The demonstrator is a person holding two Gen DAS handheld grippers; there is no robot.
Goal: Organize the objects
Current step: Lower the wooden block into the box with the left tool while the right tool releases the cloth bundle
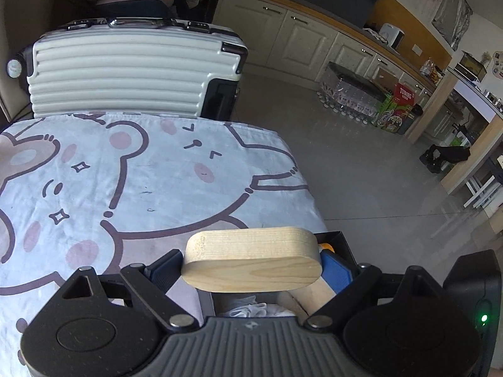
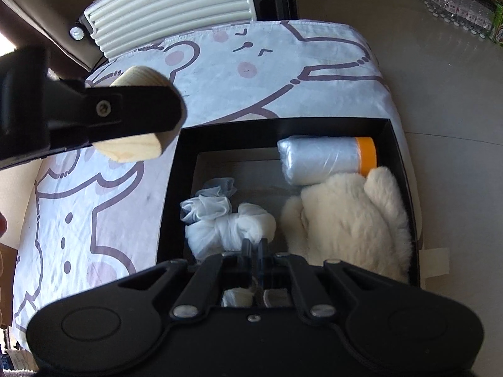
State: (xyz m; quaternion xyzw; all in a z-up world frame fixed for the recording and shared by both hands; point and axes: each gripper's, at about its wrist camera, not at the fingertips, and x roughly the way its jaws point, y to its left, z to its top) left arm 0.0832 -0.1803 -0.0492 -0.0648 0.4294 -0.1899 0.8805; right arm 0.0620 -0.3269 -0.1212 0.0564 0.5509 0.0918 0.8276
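Left gripper point(image 1: 251, 270): we see our left gripper clamped on a wooden block point(image 1: 251, 260), its blue pads point(image 1: 334, 271) spread wide against the block's rounded ends.
Wooden block: in the left wrist view it lies crosswise between the fingers, held above the near edge of the sheet-covered table point(image 1: 141, 172); in the right wrist view the same block point(image 2: 138, 116) shows up at the left, above the sheet and just left of the box, with a black finger across it.
Black box point(image 2: 171, 188): our right wrist view looks straight into it; the left view catches only a corner behind the block.
Inside the box: at left, a knotted white cloth bundle point(image 2: 226, 223); toward the far wall, a plastic-wrapped roll with an orange end point(image 2: 327, 160); at right, a fluffy cream toy point(image 2: 349, 220) touching the roll.
Right gripper point(image 2: 254, 246): we see its jaws pressed together with nothing between them, tips just above the cloth bundle.
Suitcase point(image 1: 132, 69): white and ribbed, lying beyond the table's far edge in both views.
Only in the left view: cabinets point(image 1: 298, 40) and packs of bottles point(image 1: 352, 100) on the floor.
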